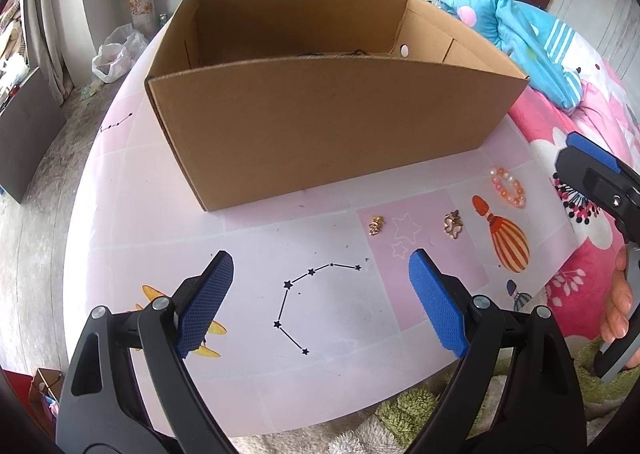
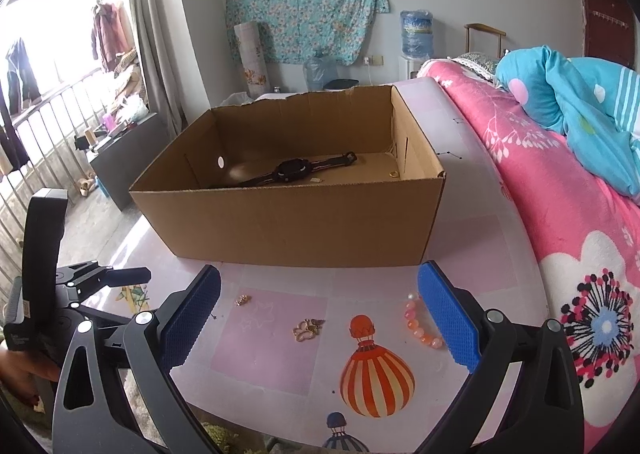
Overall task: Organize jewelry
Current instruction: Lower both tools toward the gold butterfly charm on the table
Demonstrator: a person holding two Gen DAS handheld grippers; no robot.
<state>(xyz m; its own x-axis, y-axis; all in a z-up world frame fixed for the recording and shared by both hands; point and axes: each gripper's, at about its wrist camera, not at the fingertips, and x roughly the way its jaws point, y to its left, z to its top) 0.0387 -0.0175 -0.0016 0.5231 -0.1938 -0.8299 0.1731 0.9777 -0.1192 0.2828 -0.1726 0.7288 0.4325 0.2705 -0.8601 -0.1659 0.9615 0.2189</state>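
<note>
An open cardboard box (image 1: 328,125) (image 2: 288,213) stands on the pink table. Inside it lie a black watch (image 2: 296,170), a small gold ring (image 2: 394,174) and a tiny pale piece (image 2: 317,180). In front of the box on the table lie a pink bead bracelet (image 1: 508,186) (image 2: 422,326), a gold butterfly pendant (image 1: 453,225) (image 2: 307,328) and a small gold charm (image 1: 376,225) (image 2: 242,299). My left gripper (image 1: 320,302) is open and empty, low over the table left of the jewelry. My right gripper (image 2: 320,318) is open and empty, with the pendant between its fingers and the bracelet by its right finger.
A pink floral bedspread (image 2: 560,213) and a blue blanket (image 2: 580,101) lie to the right of the table. The table (image 1: 160,213) has printed balloons and star lines. A green fluffy cloth (image 1: 408,410) lies at the near edge. The floor drops away on the left.
</note>
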